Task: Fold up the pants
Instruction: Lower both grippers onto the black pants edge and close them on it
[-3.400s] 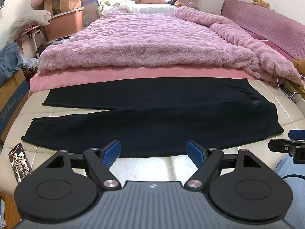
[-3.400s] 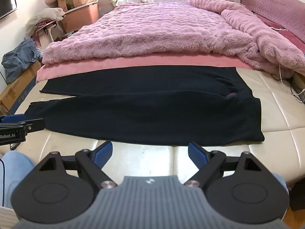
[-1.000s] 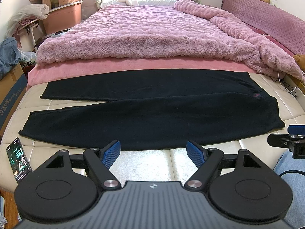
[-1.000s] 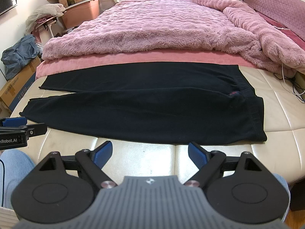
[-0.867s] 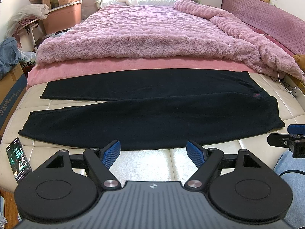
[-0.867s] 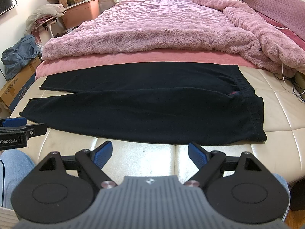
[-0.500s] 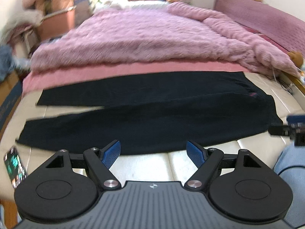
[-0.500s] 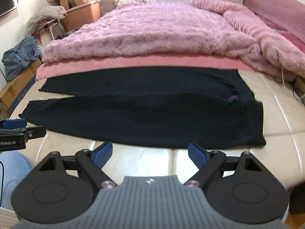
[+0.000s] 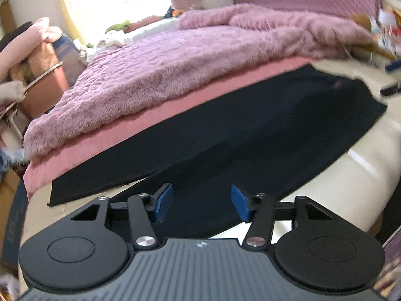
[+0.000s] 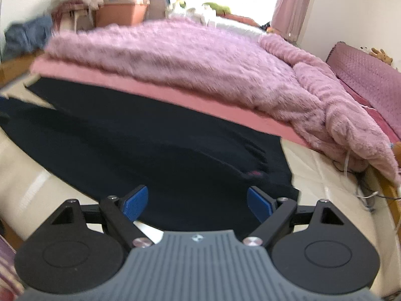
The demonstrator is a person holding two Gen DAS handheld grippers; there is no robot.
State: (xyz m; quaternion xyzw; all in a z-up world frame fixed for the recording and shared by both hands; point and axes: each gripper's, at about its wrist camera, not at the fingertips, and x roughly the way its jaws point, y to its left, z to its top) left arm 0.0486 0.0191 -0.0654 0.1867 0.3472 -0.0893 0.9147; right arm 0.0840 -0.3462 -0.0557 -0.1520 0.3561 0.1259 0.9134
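Note:
Black pants (image 9: pixel 238 135) lie flat across the cream mattress (image 9: pixel 345 175), legs spread toward the left, waist at the right. They also show in the right wrist view (image 10: pixel 155 150). My left gripper (image 9: pixel 201 204) is open, low over the near leg's left part, holding nothing. My right gripper (image 10: pixel 198 203) is open, low over the waist end near a small pink label (image 10: pixel 254 174), holding nothing. Both views are blurred.
A fluffy pink blanket (image 9: pixel 175 60) over a pink sheet (image 9: pixel 125 135) borders the pants at the far side. Boxes and clutter (image 10: pixel 120 12) stand at the back left. A cable (image 10: pixel 351 165) lies at the mattress's right edge.
Both grippers have moved forward and down toward the pants, the left swinging toward the legs, the right toward the waist. The jaws stay open. The pants have not moved.

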